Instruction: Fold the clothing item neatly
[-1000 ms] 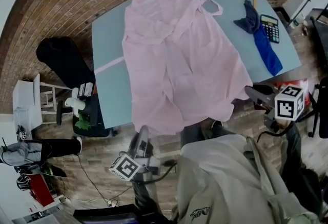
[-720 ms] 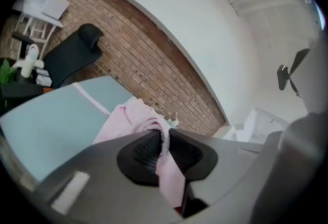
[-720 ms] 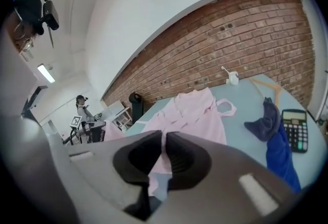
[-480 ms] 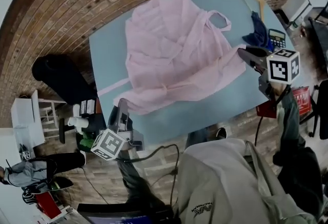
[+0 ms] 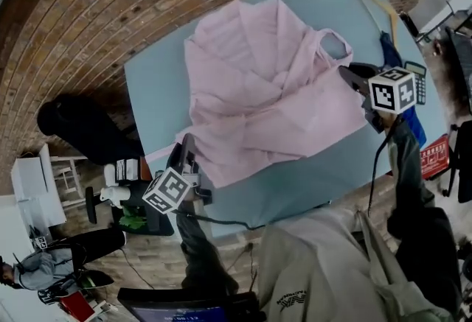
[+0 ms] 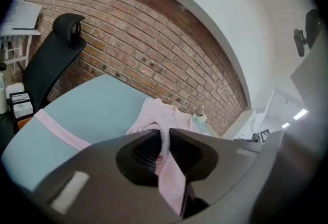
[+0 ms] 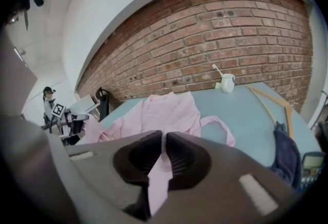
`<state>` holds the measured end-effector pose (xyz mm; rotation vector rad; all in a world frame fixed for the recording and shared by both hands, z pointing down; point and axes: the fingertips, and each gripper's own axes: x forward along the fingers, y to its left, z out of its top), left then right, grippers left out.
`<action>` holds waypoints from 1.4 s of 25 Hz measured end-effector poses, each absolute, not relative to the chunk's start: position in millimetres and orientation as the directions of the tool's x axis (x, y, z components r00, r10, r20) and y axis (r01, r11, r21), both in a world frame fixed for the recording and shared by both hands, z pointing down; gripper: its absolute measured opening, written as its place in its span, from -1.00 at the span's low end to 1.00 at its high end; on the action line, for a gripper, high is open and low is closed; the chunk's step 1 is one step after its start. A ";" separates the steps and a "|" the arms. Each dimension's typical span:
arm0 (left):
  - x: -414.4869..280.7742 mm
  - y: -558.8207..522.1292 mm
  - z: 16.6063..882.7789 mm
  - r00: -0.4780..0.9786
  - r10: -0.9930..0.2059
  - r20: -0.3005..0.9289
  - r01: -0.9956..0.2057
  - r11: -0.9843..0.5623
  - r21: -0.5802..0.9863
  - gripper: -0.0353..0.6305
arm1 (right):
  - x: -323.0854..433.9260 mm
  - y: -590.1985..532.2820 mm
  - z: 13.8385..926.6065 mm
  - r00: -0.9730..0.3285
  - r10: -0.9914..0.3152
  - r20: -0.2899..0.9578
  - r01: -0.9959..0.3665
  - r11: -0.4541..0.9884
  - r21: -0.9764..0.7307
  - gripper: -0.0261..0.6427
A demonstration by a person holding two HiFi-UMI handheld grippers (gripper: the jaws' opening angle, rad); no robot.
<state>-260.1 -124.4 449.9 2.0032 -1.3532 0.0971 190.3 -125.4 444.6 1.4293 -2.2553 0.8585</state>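
- the left gripper (image 6: 163, 138) is clenched on one hem corner of the pink robe (image 5: 258, 85); the right gripper (image 7: 163, 142) pinches the other corner.
- the robe lies on the light blue table (image 5: 151, 85), near hem raised over its body. i'd judge the first fold half made, not laid flat; sleeves and later folds remain.
- the sleeves are lost in bunched cloth, and the right gripper hides part of the calculator (image 5: 419, 85).

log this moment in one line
left gripper: shut on robe | right gripper: shut on robe | robe: on table, partly folded
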 end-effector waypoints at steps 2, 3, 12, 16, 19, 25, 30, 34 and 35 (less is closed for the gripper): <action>-261.6 -133.2 471.8 0.456 -0.744 0.489 -0.851 -0.204 0.483 -0.67 | 199.3 -139.0 472.6 -0.349 -0.658 0.667 -0.936 0.281 -0.212 -0.83; -262.6 -133.7 483.4 0.453 -0.719 0.526 -0.861 -0.202 0.467 -0.47 | 206.4 -141.8 489.1 -0.277 -0.630 0.725 -0.955 0.263 -0.136 -0.81; -296.8 -69.4 545.3 0.308 -0.659 0.686 -0.929 -0.054 0.366 0.33 | 256.0 -93.7 527.9 -0.093 -0.682 0.726 -0.995 0.029 -0.100 -0.40; -298.0 -27.4 557.3 0.253 -0.637 0.728 -0.938 0.023 0.347 0.33 | 264.3 -24.5 530.3 -0.086 -0.696 0.713 -0.963 -0.126 -0.239 -0.40; -300.3 0.5 571.1 0.215 -0.608 0.765 -0.944 0.072 0.322 0.39 | 257.8 19.1 554.0 -0.092 -0.657 0.749 -0.942 -0.186 -0.279 -0.40; -290.0 13.6 587.4 0.164 -0.609 0.776 -0.960 0.081 0.267 0.45 | 238.3 25.7 589.9 -0.136 -0.642 0.755 -0.906 -0.227 -0.356 -0.40; -288.7 18.3 594.0 0.060 -0.654 0.754 -0.991 0.054 0.125 0.35 | 232.1 12.4 594.5 -0.107 -0.650 0.752 -0.905 -0.249 -0.344 -0.54; -264.2 17.8 590.6 0.088 -0.712 0.696 -0.996 -0.074 0.050 -0.34 | 221.3 13.1 592.0 -0.168 -0.686 0.707 -0.875 -0.226 -0.428 -0.73; -257.4 18.6 588.6 0.103 -0.717 0.689 -0.995 -0.086 0.060 -0.64 | 219.8 15.3 590.5 -0.174 -0.694 0.699 -0.876 -0.216 -0.432 -0.75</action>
